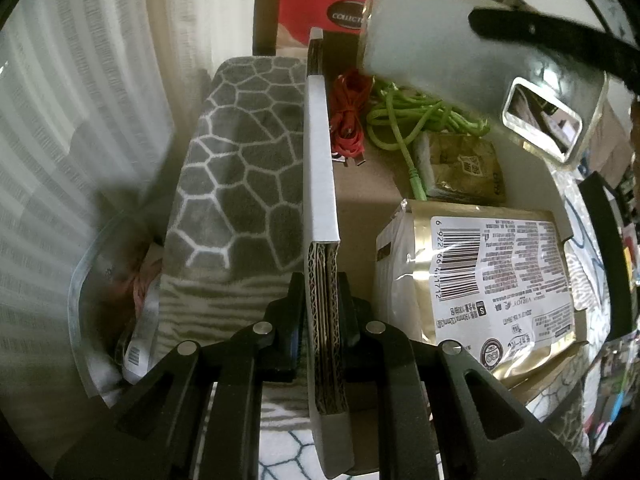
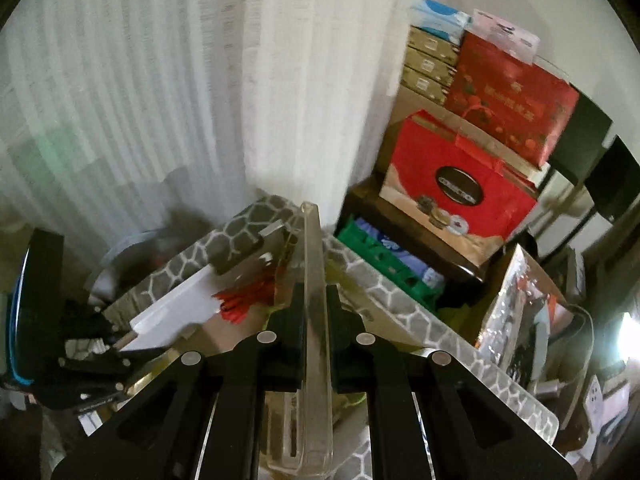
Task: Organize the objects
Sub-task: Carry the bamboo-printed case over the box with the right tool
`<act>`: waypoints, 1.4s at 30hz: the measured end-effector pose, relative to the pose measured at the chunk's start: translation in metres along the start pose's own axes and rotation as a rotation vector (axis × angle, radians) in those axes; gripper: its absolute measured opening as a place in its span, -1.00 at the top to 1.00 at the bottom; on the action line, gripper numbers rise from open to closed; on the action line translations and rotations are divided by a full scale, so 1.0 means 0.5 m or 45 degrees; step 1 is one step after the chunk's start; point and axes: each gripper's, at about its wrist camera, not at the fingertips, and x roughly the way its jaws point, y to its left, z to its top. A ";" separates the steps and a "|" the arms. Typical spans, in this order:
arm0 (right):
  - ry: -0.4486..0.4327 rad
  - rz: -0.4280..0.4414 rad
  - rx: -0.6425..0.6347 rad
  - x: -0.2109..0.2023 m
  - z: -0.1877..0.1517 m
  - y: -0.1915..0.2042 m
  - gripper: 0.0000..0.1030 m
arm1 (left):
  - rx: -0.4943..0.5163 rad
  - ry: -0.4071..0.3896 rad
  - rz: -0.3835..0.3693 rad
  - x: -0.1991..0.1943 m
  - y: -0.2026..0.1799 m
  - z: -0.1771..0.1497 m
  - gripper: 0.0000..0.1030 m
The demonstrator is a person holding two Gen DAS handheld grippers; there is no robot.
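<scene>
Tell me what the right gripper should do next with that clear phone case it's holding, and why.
Probably lower the clear phone case into the cardboard box, onto the bare floor beside the red cable. The right gripper is shut on the case above the box, while the left gripper clamps the box wall, steadying it. That patch looks free.

Dim indoor light filtering through a pale curtain [image 2: 160,80], strong fisheye bending with black corners, glare on a gold packet [image 1: 480,280], motion blur across the right wrist view, deep shadows low down
</scene>
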 end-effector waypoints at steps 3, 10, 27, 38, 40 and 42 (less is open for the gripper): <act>-0.009 0.059 -0.042 0.001 -0.014 0.029 0.84 | -0.001 0.000 0.000 0.000 0.001 0.001 0.76; 0.023 0.472 0.054 -0.013 -0.044 0.044 0.58 | -0.004 0.001 -0.002 0.004 -0.004 -0.001 0.76; 0.220 0.382 0.276 0.038 -0.060 0.022 -0.60 | -0.018 0.004 -0.010 0.002 -0.003 -0.003 0.76; 0.342 0.265 0.201 0.077 -0.062 0.084 -0.73 | -0.024 0.003 -0.012 0.003 0.006 0.000 0.76; 0.357 0.235 0.177 0.087 -0.063 0.092 -0.73 | -0.023 0.004 -0.012 0.003 0.005 0.000 0.76; 0.374 0.206 0.166 0.097 -0.068 0.098 -0.56 | -0.025 0.004 -0.012 0.003 0.005 0.000 0.76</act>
